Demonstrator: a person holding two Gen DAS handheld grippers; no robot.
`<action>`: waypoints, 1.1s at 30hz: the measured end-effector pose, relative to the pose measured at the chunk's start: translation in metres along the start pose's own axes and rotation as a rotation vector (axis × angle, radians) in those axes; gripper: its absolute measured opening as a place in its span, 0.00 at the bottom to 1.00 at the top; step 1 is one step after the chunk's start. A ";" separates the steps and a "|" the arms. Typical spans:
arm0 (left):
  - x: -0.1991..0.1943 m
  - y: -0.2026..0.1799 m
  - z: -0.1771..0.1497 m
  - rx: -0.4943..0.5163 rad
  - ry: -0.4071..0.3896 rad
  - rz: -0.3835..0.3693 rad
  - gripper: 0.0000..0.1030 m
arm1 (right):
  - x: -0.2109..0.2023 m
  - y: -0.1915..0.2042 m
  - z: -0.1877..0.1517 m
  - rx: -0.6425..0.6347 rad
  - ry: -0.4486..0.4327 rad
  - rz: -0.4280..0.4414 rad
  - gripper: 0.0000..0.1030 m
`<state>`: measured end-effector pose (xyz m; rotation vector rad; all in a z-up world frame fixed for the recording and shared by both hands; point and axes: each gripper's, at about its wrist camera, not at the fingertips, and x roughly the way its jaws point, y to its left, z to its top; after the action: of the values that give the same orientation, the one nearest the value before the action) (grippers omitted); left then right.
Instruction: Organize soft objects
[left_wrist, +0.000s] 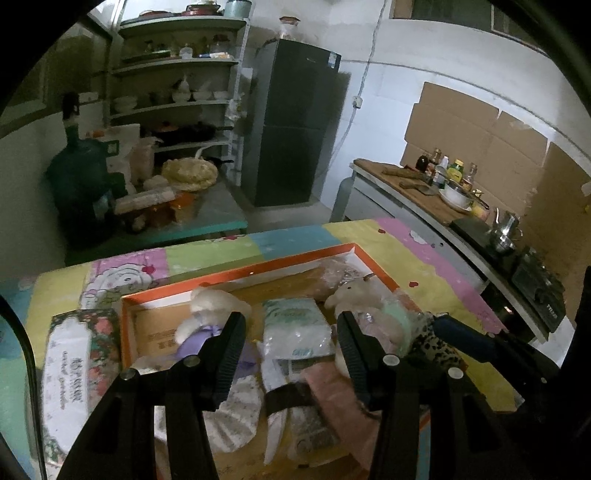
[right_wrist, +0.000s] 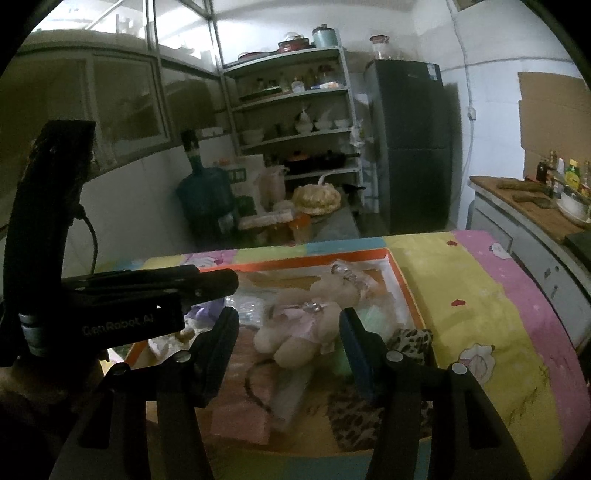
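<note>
— Dim kitchen all round: shelves, a dark fridge (left_wrist: 295, 122), a counter off to the right. Up front a patterned cloth covers the table (right_wrist: 480, 314), and an orange-rimmed box (left_wrist: 236, 271) sits on it with the soft things inside.

— Which soft thing would the next grasp turn on?

— My guess is the beige plush bear (right_wrist: 306, 332). It lies in the box directly ahead of the right hand-held gripper (right_wrist: 288, 325), below and between its fingers, though nothing shows the pads touching it.

— How does its long axis run?

— Slantwise: head toward the far right corner of the box, legs toward the near left. The jaws stand across that line, roughly.

— And the left hand-held gripper (left_wrist: 291, 328)?

— It hangs over the middle of the box, above a clear packet (left_wrist: 295, 325), with a white plush in a purple dress (left_wrist: 210, 314) off its left finger. Its jaws gape about halfway and hold nothing. The right one is the same, half open and empty.

— Which is nearer the bear?

— The right, I judge. The bear lies beyond the left one's right finger, beside a leopard-print cloth (left_wrist: 436, 339).
</note>
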<state>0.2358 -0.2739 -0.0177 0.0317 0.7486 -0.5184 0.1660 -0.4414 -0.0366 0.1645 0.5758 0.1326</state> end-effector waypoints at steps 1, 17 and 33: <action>-0.002 0.000 -0.001 0.001 -0.004 0.004 0.50 | -0.001 0.001 0.000 -0.001 -0.001 0.001 0.57; -0.047 0.009 -0.017 -0.005 -0.054 0.073 0.50 | -0.021 0.032 -0.005 -0.021 -0.028 0.018 0.57; -0.082 0.017 -0.036 -0.035 -0.096 0.136 0.50 | -0.043 0.056 -0.015 -0.040 -0.037 -0.020 0.58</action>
<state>0.1698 -0.2158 0.0069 0.0251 0.6563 -0.3742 0.1176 -0.3925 -0.0154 0.1220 0.5373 0.1218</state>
